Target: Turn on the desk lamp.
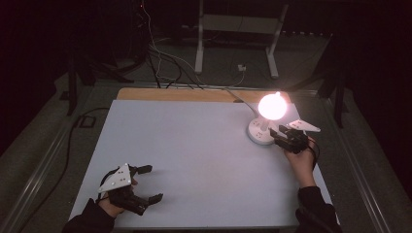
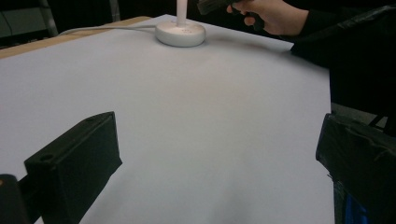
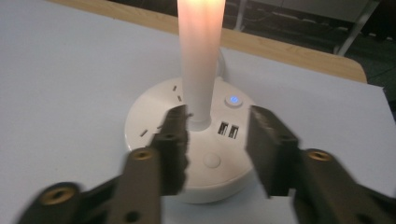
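Surveying the high view first: a white tabletop (image 1: 194,160) in a dark room, with a lit desk lamp (image 1: 265,121) at its far right, glowing globe over a round white base. The right gripper (image 1: 284,136) sits just beside that base, jaws pointed at it, held by the person's right hand (image 1: 301,158). The left gripper (image 1: 145,184) rests near the near-left corner, well apart from the lamp, jaws spread wide with nothing between them.

Left gripper view: two black jaws parted over bare white surface; the lamp base (image 2: 180,33) and its cable (image 2: 107,29) lie far off, the other hand (image 2: 273,14) beside them.

Right gripper view: jaws released, a clear gap between them, hovering over the near rim of the base (image 3: 191,140). The warm-lit stem (image 3: 201,60) rises just behind the left jaw. On the base: a lit blue power button (image 3: 233,100), twin USB ports (image 3: 228,129), a plain round button (image 3: 212,160).

Judgement: the step appears to be working a control on the base. Best done by lowering one jaw tip squarely onto the chosen button, pressing straight down, keeping clear of the stem so the lamp is not shoved or tipped.
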`<control>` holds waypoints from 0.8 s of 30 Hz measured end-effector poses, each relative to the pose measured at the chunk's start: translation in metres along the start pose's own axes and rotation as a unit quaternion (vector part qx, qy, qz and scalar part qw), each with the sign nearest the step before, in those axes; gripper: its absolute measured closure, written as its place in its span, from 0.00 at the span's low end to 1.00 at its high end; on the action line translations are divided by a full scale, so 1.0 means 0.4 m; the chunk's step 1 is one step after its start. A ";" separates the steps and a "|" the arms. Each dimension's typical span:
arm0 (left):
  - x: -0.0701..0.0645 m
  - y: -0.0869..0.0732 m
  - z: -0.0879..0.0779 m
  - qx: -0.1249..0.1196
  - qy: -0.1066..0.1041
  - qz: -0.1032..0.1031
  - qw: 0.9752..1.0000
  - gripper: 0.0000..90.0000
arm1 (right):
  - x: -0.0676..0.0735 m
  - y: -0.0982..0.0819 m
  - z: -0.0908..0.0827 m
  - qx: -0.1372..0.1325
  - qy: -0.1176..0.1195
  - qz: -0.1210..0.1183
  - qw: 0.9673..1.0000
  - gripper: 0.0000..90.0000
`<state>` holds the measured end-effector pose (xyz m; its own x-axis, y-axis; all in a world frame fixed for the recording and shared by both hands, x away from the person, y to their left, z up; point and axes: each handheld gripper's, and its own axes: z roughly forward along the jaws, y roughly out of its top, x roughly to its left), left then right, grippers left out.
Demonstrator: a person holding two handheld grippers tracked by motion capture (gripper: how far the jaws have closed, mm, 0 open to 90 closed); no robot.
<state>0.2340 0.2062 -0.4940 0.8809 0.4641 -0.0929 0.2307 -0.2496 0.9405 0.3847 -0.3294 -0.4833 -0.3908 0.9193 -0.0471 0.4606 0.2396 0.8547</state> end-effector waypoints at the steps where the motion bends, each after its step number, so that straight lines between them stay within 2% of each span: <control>1: 0.000 0.000 0.000 0.000 0.000 -0.001 1.000 0.00 | 0.000 0.000 0.000 0.000 0.000 0.000 1.000 0.52; 2: 0.000 0.000 0.000 0.001 0.000 0.001 1.000 0.00 | 0.003 0.001 -0.005 -0.003 0.007 0.003 1.000 0.44; 3: 0.000 -0.001 0.000 0.002 0.000 0.001 1.000 0.00 | 0.003 0.001 -0.005 -0.003 0.007 0.003 1.000 0.44; 4: 0.001 -0.001 0.000 0.002 0.000 0.001 1.000 0.00 | 0.006 0.003 -0.008 0.003 0.018 0.002 1.000 0.37; 7: 0.001 0.000 -0.001 -0.001 0.000 -0.001 1.000 0.00 | 0.015 0.004 -0.012 0.008 0.023 0.003 1.000 0.26; 10: 0.001 -0.001 0.000 0.000 0.000 0.000 1.000 0.00 | 0.021 0.005 -0.017 0.011 0.023 0.009 1.000 0.18; 11: 0.002 0.000 0.000 -0.001 0.000 -0.001 1.000 0.00 | 0.021 0.005 -0.020 0.010 0.031 0.009 0.999 0.15; 13: 0.002 -0.001 0.000 -0.001 0.000 -0.001 1.000 0.00 | 0.022 0.004 -0.023 0.010 0.033 0.012 0.999 0.15; 15: 0.002 -0.001 0.000 0.003 0.001 0.000 1.000 0.00 | 0.024 0.001 -0.031 0.004 0.039 0.020 0.999 0.05; 18: 0.003 -0.001 0.000 -0.001 0.002 -0.002 1.000 0.00 | 0.024 -0.002 -0.037 0.007 0.042 0.027 0.999 0.00; 19: 0.003 -0.001 -0.001 0.000 0.002 -0.001 1.000 0.00 | 0.025 -0.004 -0.040 0.005 0.050 0.026 0.998 0.00; 21: 0.003 -0.001 0.000 0.000 0.001 -0.002 1.000 0.00 | 0.028 -0.005 -0.045 0.006 0.049 0.025 0.998 0.00; 24: 0.003 -0.001 0.000 -0.001 0.001 -0.003 1.000 0.00 | 0.037 -0.007 -0.057 0.000 0.064 0.017 0.998 0.00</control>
<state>0.2350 0.2069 -0.4943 0.8786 0.4675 -0.0975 0.2348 -0.2451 0.9406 0.3596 -0.3236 -0.4744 -0.4739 0.8793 0.0482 0.4745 0.2088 0.8551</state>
